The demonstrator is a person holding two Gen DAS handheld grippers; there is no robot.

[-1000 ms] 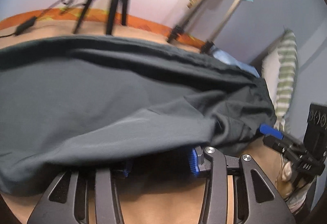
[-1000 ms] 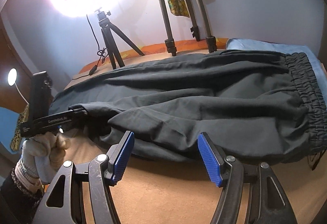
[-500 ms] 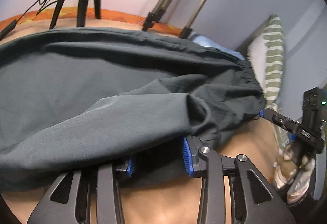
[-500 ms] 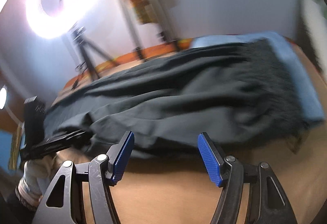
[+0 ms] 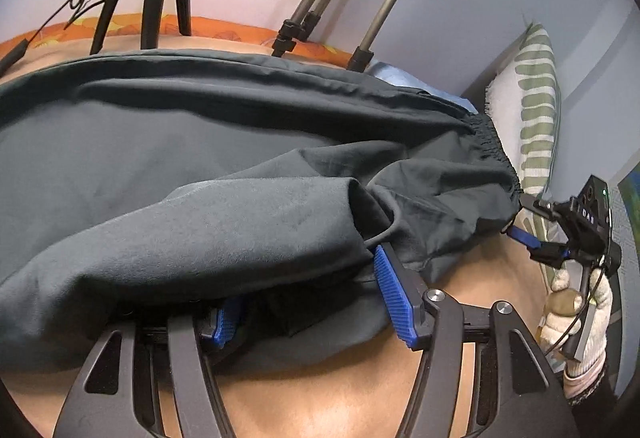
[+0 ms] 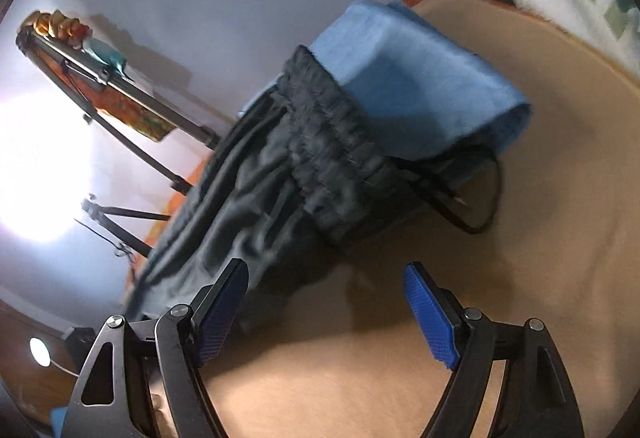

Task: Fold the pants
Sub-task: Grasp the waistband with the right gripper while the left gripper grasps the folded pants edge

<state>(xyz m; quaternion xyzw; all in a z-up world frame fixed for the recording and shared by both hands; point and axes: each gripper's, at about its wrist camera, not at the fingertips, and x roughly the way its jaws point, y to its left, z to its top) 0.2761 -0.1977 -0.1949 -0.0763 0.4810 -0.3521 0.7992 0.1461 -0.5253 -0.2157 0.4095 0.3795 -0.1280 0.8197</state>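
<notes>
Let the opening left claw [image 5: 308, 302] slip off the dark pants [image 5: 200, 174] lying flat along the bed's [image 6: 540, 198] far edge, then bring the opening, empty right claw [image 6: 326, 312] low to the waistband [image 6: 340, 142] corner by the blue cloth [image 6: 420, 78], and pinch both layers before lifting.

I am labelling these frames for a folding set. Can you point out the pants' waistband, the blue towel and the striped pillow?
waistband [image 6: 332, 142]: right wrist view, middle of the gathered elastic band.
blue towel [image 6: 416, 78]: right wrist view, its top face.
striped pillow [image 5: 536, 106]: left wrist view, on a green stripe.
</notes>
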